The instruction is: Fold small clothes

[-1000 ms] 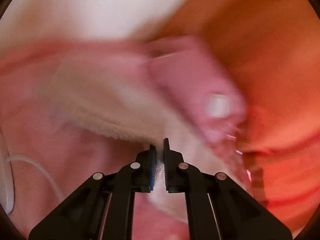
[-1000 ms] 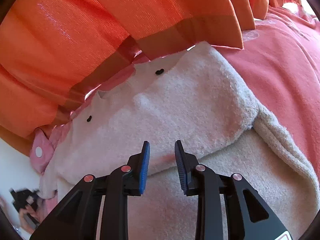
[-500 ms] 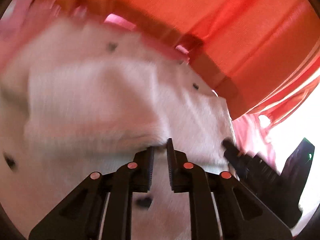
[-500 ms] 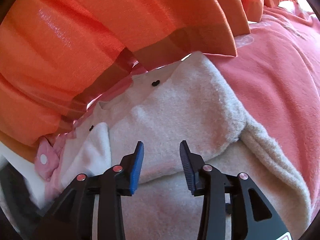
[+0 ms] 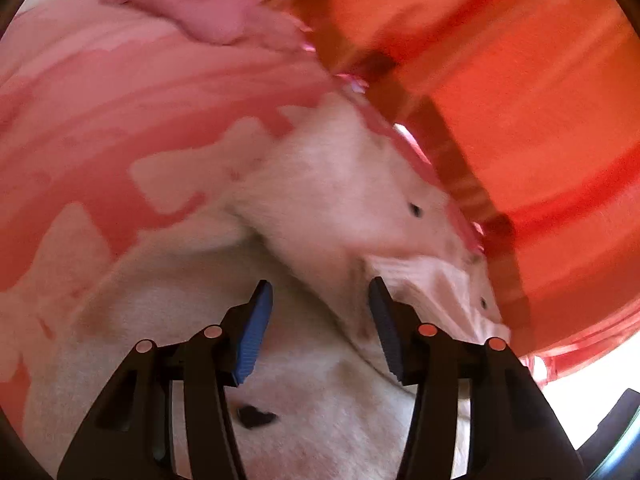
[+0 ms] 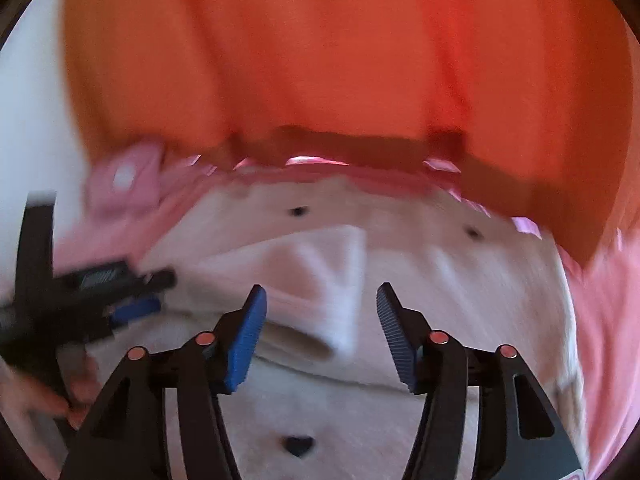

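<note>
Close in, the left gripper [image 5: 320, 320] points forward and down over a cream fleece garment [image 5: 304, 384], its jaws spread wide with nothing between them; the blue-padded finger and its dark partner hover just above the cloth. A folded sleeve [image 5: 344, 204] of the garment lies ahead of the fingertips, angled toward the right, with a small dark dot on it and a black heart mark [image 5: 256, 417] lower down near the gripper body. The right gripper [image 6: 318, 320] is likewise wide open and empty, aimed over the same garment from the other side, above a folded-over flap with a cuff [image 6: 316, 280]. At the left edge of the right wrist view the left gripper appears blurred, low against the garment's side, with fingers of the person's hand [image 6: 44, 396] showing beneath it. The garment lies spread on a pink patterned blanket [image 5: 120, 120]. Farther off sits a pink item with a white spot [image 6: 124, 184], and behind everything hangs an orange curtain [image 6: 340, 60] with a darker band along its hem.
</note>
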